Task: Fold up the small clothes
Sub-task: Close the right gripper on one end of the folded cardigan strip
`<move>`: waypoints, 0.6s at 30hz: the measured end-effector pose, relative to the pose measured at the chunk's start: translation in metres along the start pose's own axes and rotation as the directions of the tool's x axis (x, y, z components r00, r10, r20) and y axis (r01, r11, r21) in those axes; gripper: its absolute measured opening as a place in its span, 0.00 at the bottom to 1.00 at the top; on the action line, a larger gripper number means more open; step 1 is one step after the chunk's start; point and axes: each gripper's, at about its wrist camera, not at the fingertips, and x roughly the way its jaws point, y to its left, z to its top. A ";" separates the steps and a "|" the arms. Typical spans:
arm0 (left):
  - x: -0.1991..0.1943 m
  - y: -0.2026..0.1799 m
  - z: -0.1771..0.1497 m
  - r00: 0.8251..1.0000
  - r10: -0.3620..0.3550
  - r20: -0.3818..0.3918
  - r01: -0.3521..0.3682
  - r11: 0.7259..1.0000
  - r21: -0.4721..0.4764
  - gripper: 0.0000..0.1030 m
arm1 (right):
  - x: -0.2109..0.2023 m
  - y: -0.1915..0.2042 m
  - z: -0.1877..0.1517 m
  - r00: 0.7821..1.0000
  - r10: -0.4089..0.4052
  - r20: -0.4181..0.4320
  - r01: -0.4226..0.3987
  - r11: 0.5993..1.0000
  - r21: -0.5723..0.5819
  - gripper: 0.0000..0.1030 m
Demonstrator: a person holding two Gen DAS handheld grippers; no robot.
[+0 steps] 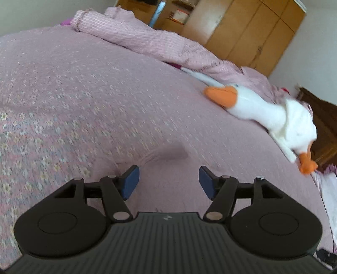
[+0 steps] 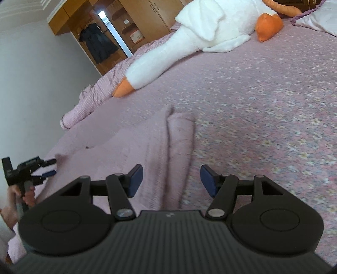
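A small pale pink garment lies on the pink floral bedspread, with a rolled or folded ridge running down its middle. My right gripper is open just above its near end, the blue pads on either side of the ridge, holding nothing. My left gripper is open over the bedspread; a small fold of pink cloth lies just beyond its tips. In the right wrist view, the left gripper shows at the far left, held by a hand.
A large white plush goose with orange beak and feet lies across the far side of the bed. A bunched pink striped blanket runs along the far edge. Wooden wardrobes stand behind, and a pillow sits at the upper right.
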 end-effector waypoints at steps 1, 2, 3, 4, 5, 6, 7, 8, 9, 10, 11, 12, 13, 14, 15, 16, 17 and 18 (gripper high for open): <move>-0.001 0.003 0.001 1.000 0.019 0.016 -0.019 1.000 -0.011 0.68 | -0.001 -0.003 0.000 1.000 0.003 -0.004 -0.003 1.000 -0.001 0.62; -0.003 0.005 0.003 0.999 0.028 0.028 -0.027 0.999 -0.025 0.68 | -0.002 -0.006 0.000 1.000 0.006 -0.010 -0.006 1.000 0.004 0.62; -0.006 0.007 0.003 0.999 0.023 0.037 -0.021 0.999 -0.039 0.68 | -0.002 -0.009 0.000 1.000 0.010 -0.012 -0.010 1.000 0.011 0.62; -0.009 0.008 0.003 0.999 0.011 0.043 -0.009 0.999 -0.049 0.69 | -0.002 -0.012 0.001 1.000 0.014 -0.012 -0.014 1.000 0.021 0.62; -0.011 0.008 0.005 0.999 0.003 0.044 -0.001 0.999 -0.049 0.73 | -0.001 -0.014 0.002 1.000 0.020 -0.013 -0.019 0.999 0.032 0.62; -0.013 0.006 0.004 0.999 -0.003 0.045 0.004 0.999 -0.036 0.75 | 0.000 -0.015 0.002 1.000 0.022 -0.015 -0.022 0.999 0.039 0.62; -0.015 0.003 0.003 0.999 -0.005 0.048 0.006 1.000 -0.023 0.75 | 0.001 -0.016 0.002 1.000 0.024 -0.018 -0.023 0.999 0.039 0.62; -0.018 0.000 0.002 0.999 -0.012 0.046 0.012 1.000 -0.014 0.75 | 0.001 -0.015 0.002 0.999 0.024 -0.022 -0.024 0.999 0.033 0.62; -0.017 -0.005 0.003 0.999 -0.020 0.040 0.020 1.000 -0.014 0.75 | 0.002 -0.015 0.001 0.999 0.026 -0.026 -0.025 0.999 0.031 0.62; -0.020 -0.008 0.002 0.999 -0.029 0.033 0.029 0.999 -0.019 0.75 | 0.003 -0.015 0.001 0.999 0.031 -0.032 -0.029 0.999 0.036 0.62; -0.024 -0.009 0.000 0.999 -0.043 0.028 0.044 0.999 -0.030 0.75 | 0.004 -0.016 0.001 0.999 0.036 -0.038 -0.035 0.998 0.046 0.62; -0.028 -0.012 -0.003 0.998 -0.063 0.024 0.064 0.997 -0.036 0.75 | 0.006 -0.017 0.001 0.998 0.046 -0.041 -0.043 0.997 0.062 0.62; -0.035 -0.015 -0.006 0.996 -0.083 0.021 0.084 0.996 -0.033 0.76 | 0.008 -0.020 0.002 0.997 0.057 -0.045 -0.053 0.995 0.080 0.62; -0.041 -0.017 -0.010 0.995 -0.099 0.017 0.099 0.995 -0.024 0.78 | 0.010 -0.023 0.003 0.996 0.074 -0.055 -0.068 0.992 0.102 0.62; -0.049 -0.020 -0.015 0.993 -0.114 0.008 0.114 0.993 -0.008 0.79 | 0.013 -0.026 0.005 0.993 0.098 -0.068 -0.089 0.988 0.123 0.62; -0.055 -0.022 -0.020 0.992 -0.127 0.001 0.127 0.992 0.001 0.79 | 0.014 -0.029 0.008 0.990 0.117 -0.076 -0.106 0.984 0.142 0.62; -0.062 -0.023 -0.025 0.990 -0.140 -0.007 0.140 0.990 0.006 0.79 | 0.016 -0.033 0.010 0.987 0.138 -0.084 -0.122 0.979 0.166 0.62; -0.072 -0.022 -0.030 0.988 -0.157 -0.009 0.157 0.988 0.000 0.79 | 0.018 -0.037 0.012 0.984 0.156 -0.089 -0.137 0.973 0.187 0.62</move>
